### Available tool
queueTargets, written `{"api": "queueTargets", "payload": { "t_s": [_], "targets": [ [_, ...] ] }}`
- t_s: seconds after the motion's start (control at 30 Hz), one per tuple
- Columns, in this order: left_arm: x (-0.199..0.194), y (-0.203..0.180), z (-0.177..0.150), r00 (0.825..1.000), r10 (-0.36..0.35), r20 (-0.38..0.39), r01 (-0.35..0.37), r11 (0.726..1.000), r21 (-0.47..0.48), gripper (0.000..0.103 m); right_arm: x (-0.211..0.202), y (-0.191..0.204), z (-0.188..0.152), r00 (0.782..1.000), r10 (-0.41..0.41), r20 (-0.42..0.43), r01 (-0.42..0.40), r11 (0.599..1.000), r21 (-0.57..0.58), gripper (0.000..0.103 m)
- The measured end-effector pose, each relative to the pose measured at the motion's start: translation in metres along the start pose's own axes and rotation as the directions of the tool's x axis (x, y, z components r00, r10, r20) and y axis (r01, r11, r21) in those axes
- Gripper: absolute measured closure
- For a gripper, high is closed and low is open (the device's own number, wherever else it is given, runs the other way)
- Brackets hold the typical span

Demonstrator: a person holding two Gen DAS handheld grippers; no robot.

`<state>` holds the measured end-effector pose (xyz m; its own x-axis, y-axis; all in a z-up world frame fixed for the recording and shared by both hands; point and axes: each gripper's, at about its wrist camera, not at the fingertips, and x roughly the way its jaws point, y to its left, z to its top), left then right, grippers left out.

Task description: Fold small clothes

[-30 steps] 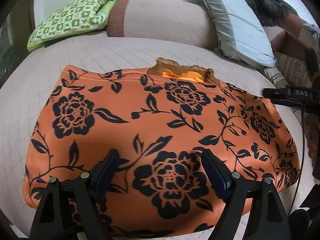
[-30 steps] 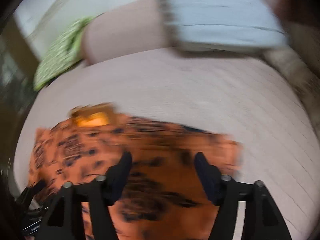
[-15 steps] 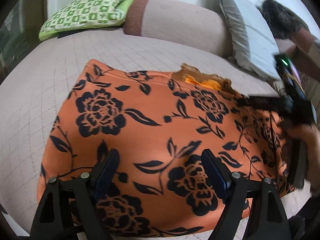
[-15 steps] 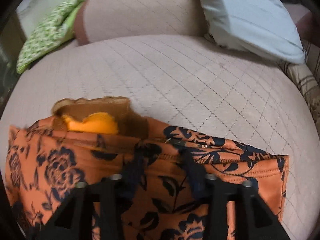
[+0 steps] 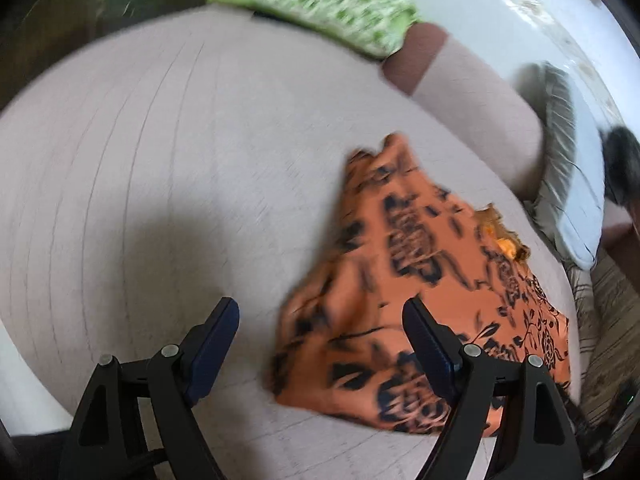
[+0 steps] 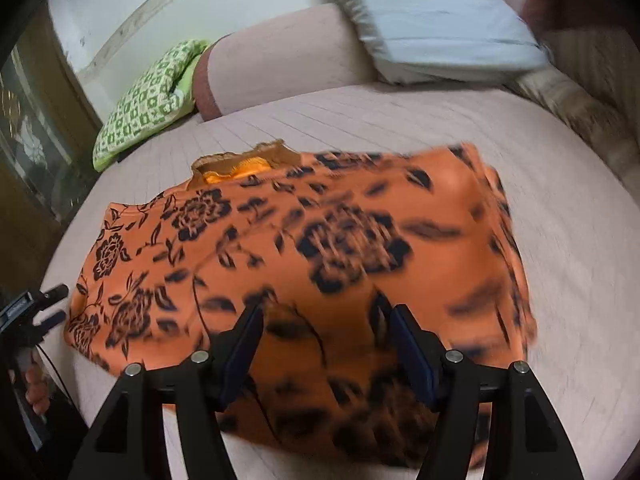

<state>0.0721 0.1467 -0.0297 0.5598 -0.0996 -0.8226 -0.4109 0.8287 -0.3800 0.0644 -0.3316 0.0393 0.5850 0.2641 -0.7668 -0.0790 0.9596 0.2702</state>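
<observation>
An orange garment with black flowers (image 5: 420, 280) lies on the pale quilted bed (image 5: 160, 160). In the left wrist view it sits to the right, blurred by motion, its left part bunched up. My left gripper (image 5: 320, 344) is open and empty, over the garment's left edge. In the right wrist view the garment (image 6: 320, 248) is spread wide under my right gripper (image 6: 324, 344), which is open above its near part. A brown and orange neck piece (image 6: 240, 164) shows at the far edge. The left gripper's tip (image 6: 44, 300) shows at the far left.
A green patterned cushion (image 6: 148, 96), a pink bolster (image 6: 280, 60) and a grey-white pillow (image 6: 440, 24) line the far side of the bed. A striped blanket (image 5: 612, 320) lies to the right. The bed edge runs near the left gripper.
My left gripper has swung left off the garment toward its left edge. My right gripper was near shut at the far edge; now it is open and pulled back, with the garment's right part shifted.
</observation>
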Motion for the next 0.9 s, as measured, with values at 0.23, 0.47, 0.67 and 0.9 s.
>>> {"api": "queueTargets", "payload": {
  "t_s": [0.23, 0.47, 0.67, 0.9],
  "targets": [
    [0.011, -0.005, -0.015, 0.998, 0.014, -0.053, -0.011, 0.998, 0.068, 0.092, 0.002, -0.013, -0.012, 0.998, 0.05, 0.034, -0.051, 0.998, 0.027, 0.033],
    [-0.002, -0.034, -0.023, 0.994, 0.105, 0.008, -0.104, 0.971, 0.214, 0.089, 0.005, -0.019, -0.014, 0.996, 0.082, 0.032, -0.084, 0.996, 0.041, 0.033],
    [0.0, -0.025, -0.002, 0.996, 0.068, -0.061, -0.062, 0.993, 0.104, 0.029, 0.005, -0.021, -0.012, 0.994, 0.102, 0.029, -0.104, 0.993, 0.052, 0.03],
    [0.049, -0.055, 0.077, 0.996, 0.088, -0.013, -0.084, 0.978, 0.193, 0.019, 0.007, -0.019, -0.012, 0.993, 0.115, 0.031, -0.116, 0.992, 0.039, 0.027]
  ]
}}
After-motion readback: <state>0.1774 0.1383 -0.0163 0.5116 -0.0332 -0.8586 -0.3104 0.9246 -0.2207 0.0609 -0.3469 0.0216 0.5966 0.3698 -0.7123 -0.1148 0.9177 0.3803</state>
